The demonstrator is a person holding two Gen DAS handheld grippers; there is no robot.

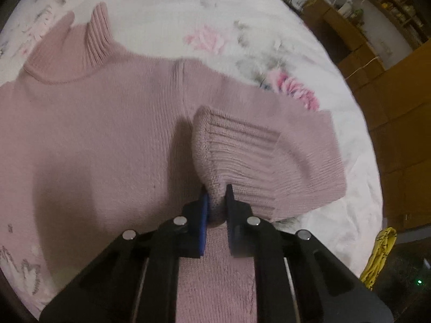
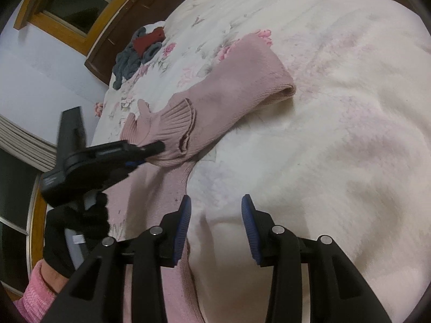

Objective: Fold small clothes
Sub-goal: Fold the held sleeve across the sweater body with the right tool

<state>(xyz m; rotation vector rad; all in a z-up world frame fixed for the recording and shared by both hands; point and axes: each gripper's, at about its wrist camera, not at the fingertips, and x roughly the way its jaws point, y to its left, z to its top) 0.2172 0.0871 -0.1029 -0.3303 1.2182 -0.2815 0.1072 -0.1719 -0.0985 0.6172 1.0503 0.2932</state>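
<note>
Floral white bedspread (image 2: 336, 107) under pink sweater (image 1: 94, 134); wooden shelves (image 1: 390, 13) beyond.

Support: bed with white floral blanket (image 2: 336, 107). Pink knit sweater (image 1: 94, 134) lies flat on it. Near far edge, small heap of grey and red garments (image 2: 140, 51), possibly socks.

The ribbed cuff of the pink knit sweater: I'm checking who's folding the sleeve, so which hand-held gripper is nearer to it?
Left. The left hand-held gripper is shut on the ribbed cuff; the right hand-held gripper hangs open over the sweater's edge, apart from the cuff.
</note>
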